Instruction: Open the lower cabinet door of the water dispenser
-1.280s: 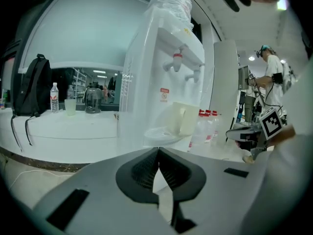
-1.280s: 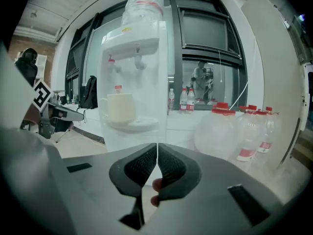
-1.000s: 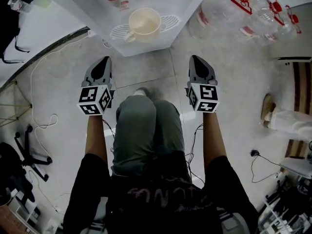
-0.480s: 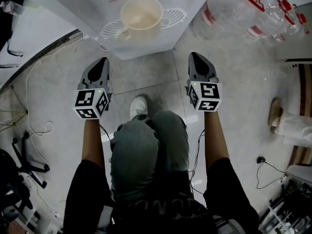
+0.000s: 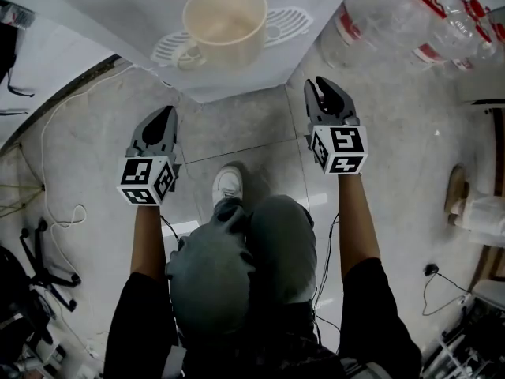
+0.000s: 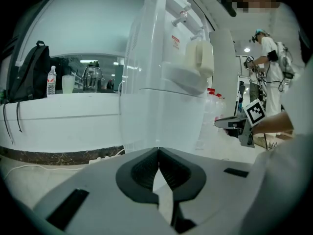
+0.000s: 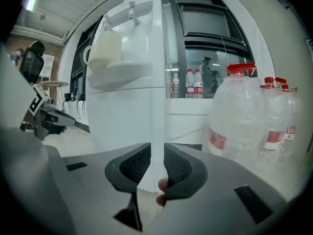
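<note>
The white water dispenser [image 5: 237, 61] stands ahead, a cream mug [image 5: 225, 14] on its drip tray. Its lower cabinet door [image 7: 122, 116] is closed, and it also shows as the lower front panel [image 6: 181, 124] in the left gripper view. My left gripper [image 5: 163, 115] hangs low in front of the dispenser's left corner, jaws shut and empty. My right gripper [image 5: 325, 87] is off the dispenser's right corner. Its jaws are opening, a narrow gap between the pads with nothing in it. Neither gripper touches the cabinet.
Large water bottles [image 5: 379, 14] with red caps stand right of the dispenser. A white cable [image 5: 55, 204] trails on the floor at the left. My shoe [image 5: 227, 184] is between the arms. Another person's foot [image 5: 465, 204] is at the right. A counter [image 6: 58, 106] runs behind.
Both grippers and the head have sunk, so the dispenser and mug look larger. The right gripper has moved toward the dispenser's right corner and its jaws have parted. The left stays shut.
</note>
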{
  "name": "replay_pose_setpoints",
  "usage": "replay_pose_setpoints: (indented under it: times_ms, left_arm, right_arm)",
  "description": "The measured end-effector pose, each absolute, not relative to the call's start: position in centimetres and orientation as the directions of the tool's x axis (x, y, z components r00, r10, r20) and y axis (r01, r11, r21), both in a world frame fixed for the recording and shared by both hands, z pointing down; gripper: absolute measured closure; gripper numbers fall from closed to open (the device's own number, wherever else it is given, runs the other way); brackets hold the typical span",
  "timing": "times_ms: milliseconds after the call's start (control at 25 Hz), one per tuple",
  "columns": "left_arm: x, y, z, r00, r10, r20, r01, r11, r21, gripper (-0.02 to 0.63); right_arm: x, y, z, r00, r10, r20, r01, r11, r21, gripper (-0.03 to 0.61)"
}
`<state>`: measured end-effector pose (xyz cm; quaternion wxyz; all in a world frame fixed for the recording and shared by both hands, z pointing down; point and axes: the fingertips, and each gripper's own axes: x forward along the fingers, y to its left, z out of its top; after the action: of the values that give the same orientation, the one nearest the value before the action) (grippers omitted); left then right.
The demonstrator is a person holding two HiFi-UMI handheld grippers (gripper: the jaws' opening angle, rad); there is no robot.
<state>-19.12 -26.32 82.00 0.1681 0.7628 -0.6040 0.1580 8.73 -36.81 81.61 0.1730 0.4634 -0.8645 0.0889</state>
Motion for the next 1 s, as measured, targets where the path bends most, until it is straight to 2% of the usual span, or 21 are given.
replay_pose_setpoints:
  times_ms: [160,360,840,1000]
  left_arm:
    - [-19.2,-26.0,83.4,0.223,-0.853,0.471,-0.973,-0.221,0.061,0.601]
    - [-18.9,-25.6,84.9,0.241,-0.832,0.499,-0.967,-0.249,0.051,0.601]
    - [-19.6,-25.6,87.3,0.277,-0.785,0.554,-0.951,-0.305,0.044,0.601]
    - [-19.5,-25.9,87.9,0.293,-0.78,0.553,-0.948,-0.313,0.06,0.601]
  right_arm:
    - [7.9,-37.9,82.5,-0.562,-0.729,0.391,-0.795,0.606,-0.013,0.4]
    - [6.7,-39.4,83.2,-0.606,-0.689,0.398,-0.757,0.652,-0.024,0.322]
    - [4.3,-42.0,84.0,-0.708,-0.582,0.4,-0.669,0.735,-0.113,0.314]
    - [4.0,-42.2,83.8,-0.709,-0.574,0.41,-0.658,0.748,-0.092,0.314]
